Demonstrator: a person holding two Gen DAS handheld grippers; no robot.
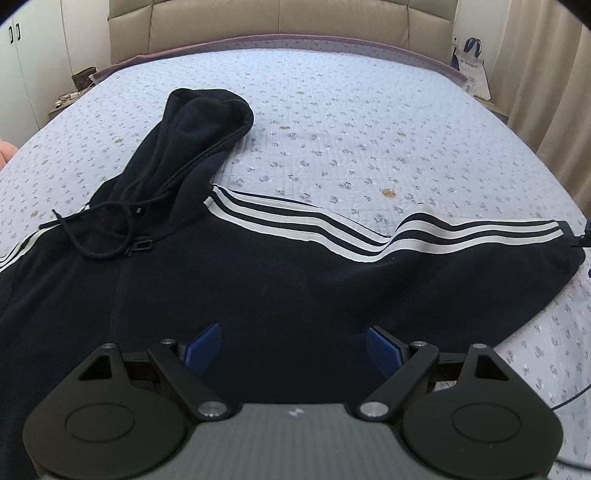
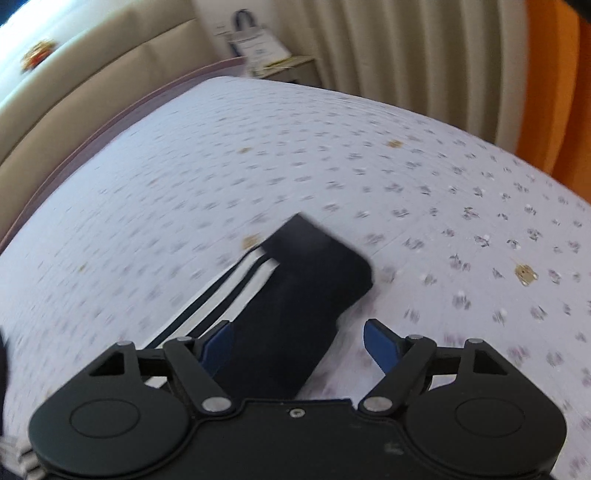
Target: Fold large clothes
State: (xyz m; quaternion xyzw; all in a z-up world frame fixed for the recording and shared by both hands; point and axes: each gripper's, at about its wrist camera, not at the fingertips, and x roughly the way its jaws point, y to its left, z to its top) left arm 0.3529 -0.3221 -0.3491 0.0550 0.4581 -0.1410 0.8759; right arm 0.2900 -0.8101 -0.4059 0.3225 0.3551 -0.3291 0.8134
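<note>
Hoodie (image 1: 295,288) lies spread flat on bed (image 1: 351,122), ready for folding; left gripper (image 1: 294,341) apart over torso, right gripper (image 2: 297,343) apart over sleeve (image 2: 295,302), neither holding.

Ahead of my left hand-held gripper (image 1: 294,341), whose jaws stand wide apart, the dark hoodie (image 1: 258,280) covers the bed (image 1: 351,122) from side to side. Its hood (image 1: 199,125) bulges up ahead and to the left, with a loose drawstring (image 1: 96,236) beside it. Beyond the striped sleeve (image 1: 461,236), open quilt runs to the padded headboard (image 1: 280,18). A cabinet (image 1: 18,66) stands far left, curtains (image 1: 546,74) far right.

Between the parted jaws of my right hand-held gripper (image 2: 297,341), the sleeve cuff (image 2: 317,258) lies flat. Bare quilt spreads ahead and to the right. The view is blurred.
</note>
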